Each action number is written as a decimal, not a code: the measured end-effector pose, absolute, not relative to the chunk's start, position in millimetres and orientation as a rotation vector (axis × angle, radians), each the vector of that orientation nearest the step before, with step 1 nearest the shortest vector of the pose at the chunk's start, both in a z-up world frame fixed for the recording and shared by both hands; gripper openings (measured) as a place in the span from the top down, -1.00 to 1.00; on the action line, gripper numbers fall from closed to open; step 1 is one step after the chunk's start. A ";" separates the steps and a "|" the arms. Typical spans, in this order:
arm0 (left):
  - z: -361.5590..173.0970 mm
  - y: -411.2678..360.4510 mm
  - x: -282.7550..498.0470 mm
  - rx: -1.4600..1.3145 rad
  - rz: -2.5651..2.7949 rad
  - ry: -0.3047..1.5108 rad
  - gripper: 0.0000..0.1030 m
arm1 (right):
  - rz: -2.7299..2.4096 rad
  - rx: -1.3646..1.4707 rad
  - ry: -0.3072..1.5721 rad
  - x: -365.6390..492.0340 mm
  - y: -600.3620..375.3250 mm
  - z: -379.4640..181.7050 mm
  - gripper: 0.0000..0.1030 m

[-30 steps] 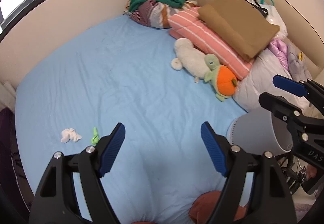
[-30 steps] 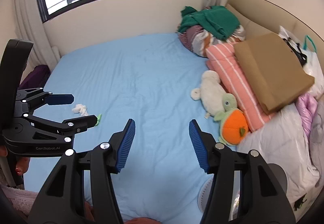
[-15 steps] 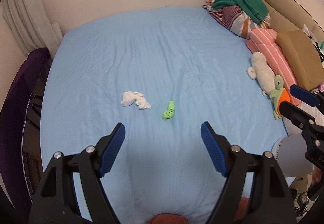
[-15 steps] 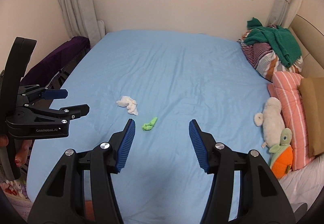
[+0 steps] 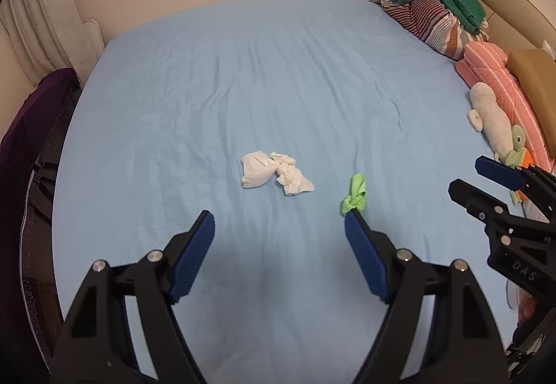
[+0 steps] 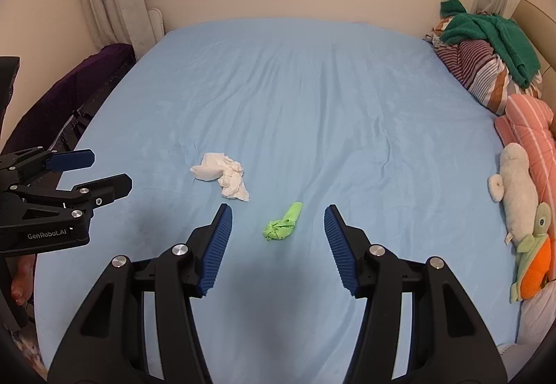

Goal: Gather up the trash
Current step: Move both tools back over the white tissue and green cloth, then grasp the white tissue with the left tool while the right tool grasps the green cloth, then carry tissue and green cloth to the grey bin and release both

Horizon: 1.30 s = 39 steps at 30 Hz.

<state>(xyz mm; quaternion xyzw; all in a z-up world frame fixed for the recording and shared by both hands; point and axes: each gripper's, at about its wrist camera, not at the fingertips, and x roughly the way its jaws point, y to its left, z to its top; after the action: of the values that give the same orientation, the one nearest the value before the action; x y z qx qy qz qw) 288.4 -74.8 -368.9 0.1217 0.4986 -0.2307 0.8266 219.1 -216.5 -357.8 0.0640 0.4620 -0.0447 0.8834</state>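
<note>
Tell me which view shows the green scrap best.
The right wrist view: the green scrap lies whole between the open right gripper. In the left wrist view, the left gripper hides the scrap's near end.

Home bedroom, blue-sheeted bed [image 6: 312,89], pillows [image 6: 524,127], plush toys [image 6: 517,189]

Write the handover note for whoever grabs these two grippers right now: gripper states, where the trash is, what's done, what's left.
Left gripper: open, empty, above the blue bed sheet, pointed toward the white crumpled tissue.
Right gripper: open, empty, jaws framing the green wrapper without touching it.
Trash: tissue and wrapper both lie on the sheet near mid-bed, apart from each other, tissue to the wrapper's left.
Done: nothing picked up.
Left: grasp both pieces and bin them; no bin clearly shows in these views.
</note>
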 end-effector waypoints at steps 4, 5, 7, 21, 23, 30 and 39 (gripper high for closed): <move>-412.7 -80.2 310.3 0.281 -0.502 1.068 -0.50 | -0.109 0.147 0.999 238.1 -217.8 -407.7 -0.04; -423.7 -82.9 316.1 0.288 -0.502 1.071 -0.50 | -0.112 0.146 1.011 243.1 -218.7 -419.7 -0.04; -444.4 -87.1 325.7 0.309 -0.502 1.077 -0.50 | -0.116 0.149 1.030 252.3 -219.4 -442.7 -0.04; -551.5 -121.5 378.9 0.441 -0.541 1.088 0.20 | -0.138 0.173 1.110 283.8 -219.9 -541.3 0.25; -559.3 -124.6 381.5 0.457 -0.555 1.102 0.68 | -0.127 0.178 1.119 285.9 -218.6 -544.1 0.42; -541.1 -113.9 371.0 0.424 -0.583 1.105 0.93 | -0.087 0.178 1.102 286.7 -211.3 -526.8 0.80; -483.7 -96.2 333.2 0.390 -0.579 1.106 0.93 | -0.051 0.168 1.053 258.2 -218.8 -467.7 0.80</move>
<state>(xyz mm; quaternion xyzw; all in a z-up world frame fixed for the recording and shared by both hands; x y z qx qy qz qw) 333.2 -96.2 -483.7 0.1814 0.5145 -0.2695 0.7936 258.2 -218.8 -467.7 0.0799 0.5017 -0.0241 0.8610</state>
